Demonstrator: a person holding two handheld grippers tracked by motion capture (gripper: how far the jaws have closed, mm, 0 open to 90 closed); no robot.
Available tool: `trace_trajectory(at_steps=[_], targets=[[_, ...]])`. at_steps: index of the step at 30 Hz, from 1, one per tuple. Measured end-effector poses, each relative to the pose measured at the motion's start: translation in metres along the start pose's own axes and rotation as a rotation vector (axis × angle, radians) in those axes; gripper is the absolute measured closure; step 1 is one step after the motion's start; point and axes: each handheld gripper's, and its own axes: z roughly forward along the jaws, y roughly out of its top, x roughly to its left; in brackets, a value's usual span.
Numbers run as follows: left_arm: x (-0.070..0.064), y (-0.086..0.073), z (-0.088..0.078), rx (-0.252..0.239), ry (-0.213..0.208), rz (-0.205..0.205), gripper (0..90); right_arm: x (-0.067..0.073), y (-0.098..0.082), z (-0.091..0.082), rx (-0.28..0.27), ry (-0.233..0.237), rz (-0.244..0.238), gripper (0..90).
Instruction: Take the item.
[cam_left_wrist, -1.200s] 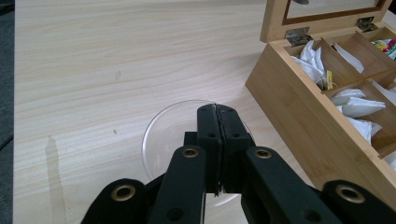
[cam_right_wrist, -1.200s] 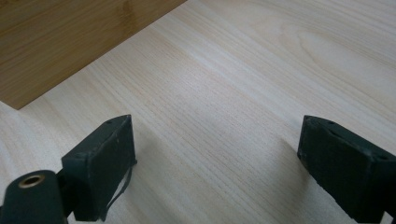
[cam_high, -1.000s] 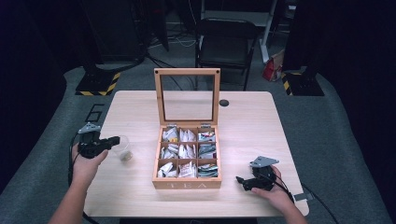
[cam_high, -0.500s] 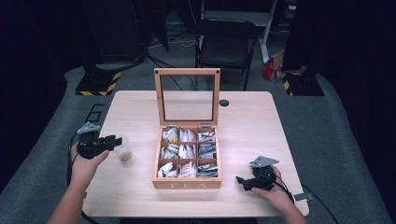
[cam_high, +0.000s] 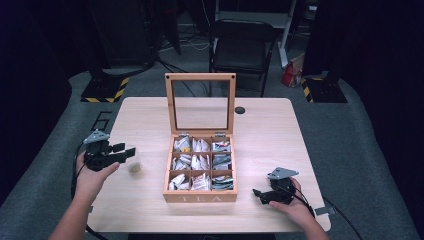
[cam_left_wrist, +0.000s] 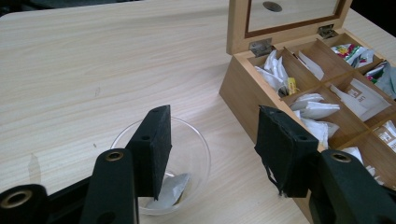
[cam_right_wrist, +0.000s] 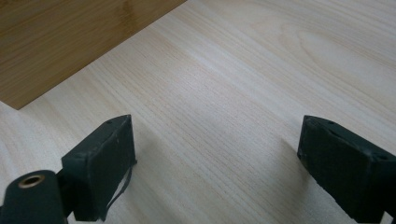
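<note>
A wooden tea box (cam_high: 200, 197) stands open mid-table with its glass lid (cam_high: 200, 77) upright and several compartments full of tea bags. A clear glass bowl (cam_high: 135, 152) stands left of the box, with one tea bag (cam_high: 134, 168) lying in it. My left gripper (cam_high: 120, 152) hovers at the bowl's left side. Its jaws have just been opening and nothing is between them. In the left gripper view the left gripper (cam_left_wrist: 215, 149) is above the bowl (cam_left_wrist: 196, 140) and tea bag (cam_left_wrist: 170, 186). My right gripper (cam_high: 258, 196) rests open and empty right of the box.
The light wood table (cam_high: 270, 135) has a small dark round spot (cam_high: 240, 110) behind the box. A black folding chair (cam_high: 242, 45) stands beyond the far edge. In the right gripper view the right gripper (cam_right_wrist: 215, 149) is over bare tabletop, with the box wall (cam_right_wrist: 60, 42) at upper left.
The left gripper's jaws have spread apart and the hand has drawn slightly back to the left of the bowl. The tea bag now lies in the bowl. The right hand is unchanged.
</note>
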Motion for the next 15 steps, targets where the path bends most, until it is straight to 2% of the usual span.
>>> trace_trajectory(at_steps=[6, 15], targets=[[-0.007, -0.002, -0.004, 0.006, -0.024, 0.017, 45.1, 0.000, 0.000, 0.000, 0.001, 0.001, -0.001, 10.4], [-0.015, -0.007, -0.007, 0.005, -0.031, 0.033, 43.7, 0.000, 0.000, 0.000, 0.000, 0.000, -0.001, 10.4]])
